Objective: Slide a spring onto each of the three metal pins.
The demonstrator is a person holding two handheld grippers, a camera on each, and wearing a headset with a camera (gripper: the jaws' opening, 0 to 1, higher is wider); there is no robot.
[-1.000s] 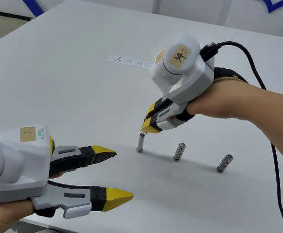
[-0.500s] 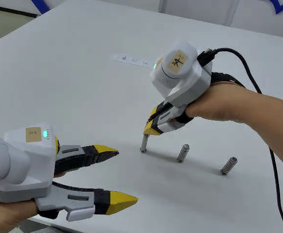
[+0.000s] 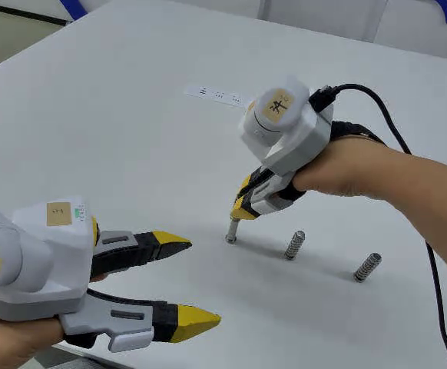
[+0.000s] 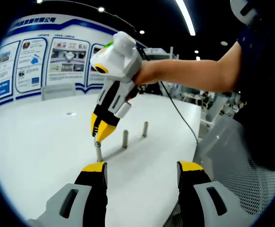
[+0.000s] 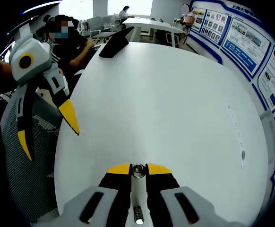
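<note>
Bare metal, the leftmost pin (image 3: 231, 231) stands upright on the white table (image 3: 116, 154), with a spring (image 4: 96, 138) sitting at its top. The right gripper (image 3: 241, 211) points steeply down at it, its yellow tips clenched on that spring directly over the pin. To the right, in a row, stand the middle pin (image 3: 295, 244) and the far pin (image 3: 367, 267), each already wearing a coil.

The left gripper (image 3: 200, 283) hovers near the table's front edge, well apart from the pins. Its jaws are spread wide and hold nothing.

A black cable (image 3: 377, 115) runs back from the right gripper over the person's forearm. A narrow printed strip (image 3: 216, 94) lies flat further back on the table.

Blue and white wall posters (image 4: 33, 56) line the room under long ceiling lights (image 4: 184, 16).
</note>
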